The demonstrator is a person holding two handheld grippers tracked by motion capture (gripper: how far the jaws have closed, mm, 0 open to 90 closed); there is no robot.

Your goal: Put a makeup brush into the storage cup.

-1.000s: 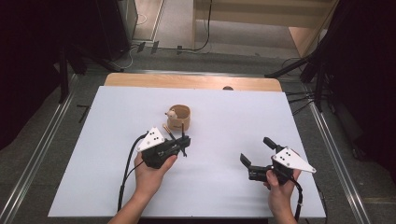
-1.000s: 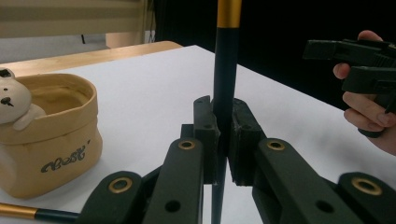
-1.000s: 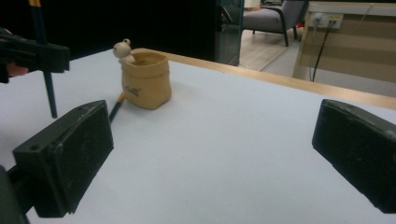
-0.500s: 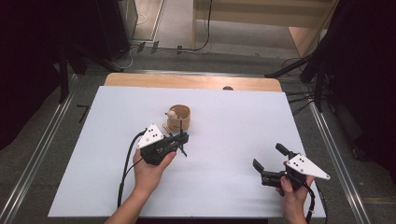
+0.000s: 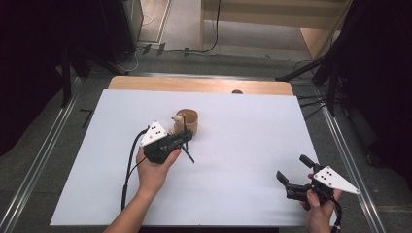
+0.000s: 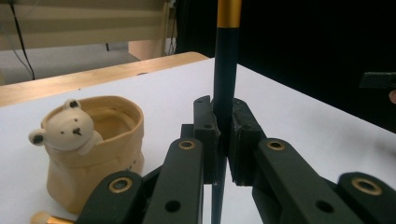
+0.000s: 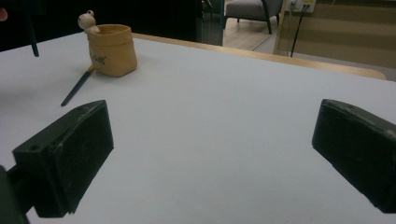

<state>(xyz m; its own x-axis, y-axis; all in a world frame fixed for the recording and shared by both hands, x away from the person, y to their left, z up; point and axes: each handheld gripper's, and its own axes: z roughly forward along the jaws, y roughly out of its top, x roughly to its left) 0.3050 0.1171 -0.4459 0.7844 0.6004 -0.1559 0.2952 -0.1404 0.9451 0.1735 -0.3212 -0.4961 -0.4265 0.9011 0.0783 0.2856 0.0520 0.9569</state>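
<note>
The left gripper (image 6: pixel 223 140) is clamped on 1 dark pen (image 6: pixel 225 79), upright just beside the bear cup (image 6: pixel 88 144) (likely for dropping in), while the right gripper (image 5: pixel 297 175), jaws apart and empty, waits well away from that cup, near the table (image 5: pixel 243 145) edge.

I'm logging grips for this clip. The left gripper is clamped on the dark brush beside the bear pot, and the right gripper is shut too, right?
Not quite: the right gripper is open, its jaws standing wide apart over bare table in the right gripper view. The left gripper is indeed clamped on the dark brush beside the bear pot.
</note>
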